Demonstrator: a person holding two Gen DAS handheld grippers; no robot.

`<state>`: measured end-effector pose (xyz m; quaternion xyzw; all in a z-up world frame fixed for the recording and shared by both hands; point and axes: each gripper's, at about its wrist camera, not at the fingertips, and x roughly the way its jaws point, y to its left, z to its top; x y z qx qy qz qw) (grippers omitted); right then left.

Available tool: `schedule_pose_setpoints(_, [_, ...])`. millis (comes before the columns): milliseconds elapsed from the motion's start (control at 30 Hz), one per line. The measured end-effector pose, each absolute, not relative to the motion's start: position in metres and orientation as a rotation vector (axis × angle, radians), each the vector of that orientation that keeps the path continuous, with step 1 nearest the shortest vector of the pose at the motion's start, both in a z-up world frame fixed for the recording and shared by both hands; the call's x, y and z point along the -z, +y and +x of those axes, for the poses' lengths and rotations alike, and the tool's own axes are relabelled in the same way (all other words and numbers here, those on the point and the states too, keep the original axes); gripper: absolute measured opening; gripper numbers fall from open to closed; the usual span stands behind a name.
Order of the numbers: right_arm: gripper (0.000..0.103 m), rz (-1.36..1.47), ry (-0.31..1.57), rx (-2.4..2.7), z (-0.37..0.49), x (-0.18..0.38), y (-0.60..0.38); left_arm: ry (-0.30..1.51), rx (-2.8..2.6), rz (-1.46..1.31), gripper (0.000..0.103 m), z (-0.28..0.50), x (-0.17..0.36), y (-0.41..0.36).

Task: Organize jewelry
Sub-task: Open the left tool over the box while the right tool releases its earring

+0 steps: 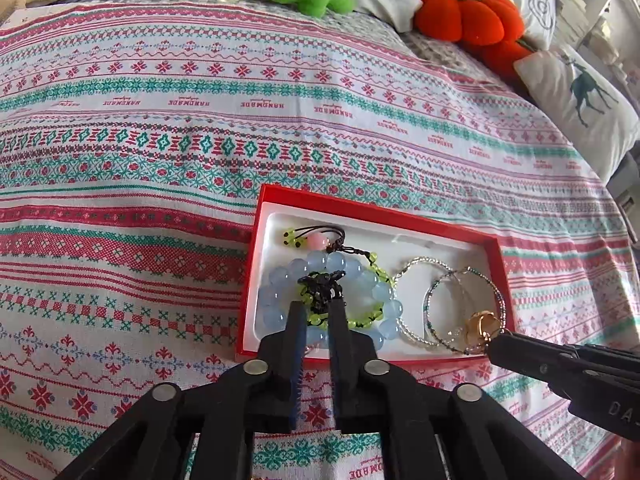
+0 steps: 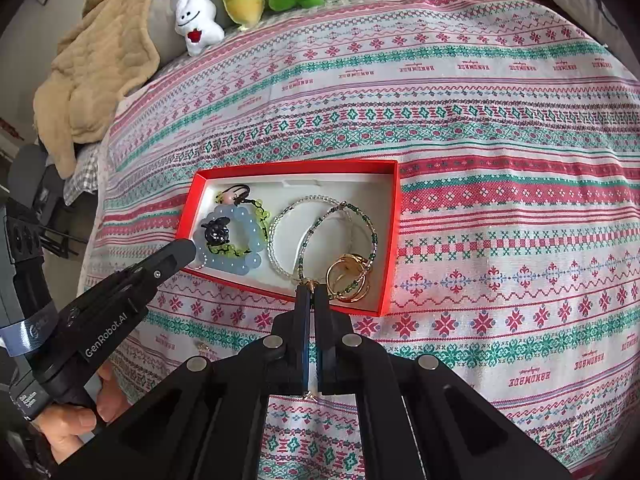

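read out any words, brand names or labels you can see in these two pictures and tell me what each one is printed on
"HANDMADE": repeated along the bedspread, upside down in both views; the small script above it is too small to read.
"GenRobot.AI": on the left gripper body, right wrist view.
"DA": cut off at the frame edge, on the right gripper body, left wrist view.
Small white print near the person's hand: too blurred to read.

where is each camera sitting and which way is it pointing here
Left wrist: rides the left gripper, looking along its fingers into the red box at the blue bead bracelet; the right gripper enters from the right.
Right wrist: rides the right gripper, aimed at the gold rings at the box's near edge; the left gripper and the person's hand show at left.
Shared: box, jewelry, patterned bedspread, plush toys.
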<state>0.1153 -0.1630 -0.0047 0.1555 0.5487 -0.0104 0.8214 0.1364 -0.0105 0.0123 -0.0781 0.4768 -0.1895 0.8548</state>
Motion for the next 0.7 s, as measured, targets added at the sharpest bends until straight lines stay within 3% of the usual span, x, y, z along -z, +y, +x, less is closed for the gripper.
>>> schedule_pose_setpoints(300, [0.001, 0.333, 1.158, 0.028, 0.116, 0.004, -0.165, 0.991, 0.389, -0.175, 0.020, 0.131, -0.022, -0.002])
schedule_pose_setpoints(467, [0.001, 0.331, 1.154, 0.027, 0.122, 0.006, -0.164, 0.988, 0.374, -0.113, 0.040, 0.123, -0.027, -0.002])
schedule_pose_setpoints(700, [0.003, 0.338, 1.155, 0.027, 0.131, 0.011, -0.163, 1.037, 0.353, -0.075, 0.054, 0.114, -0.023, 0.004])
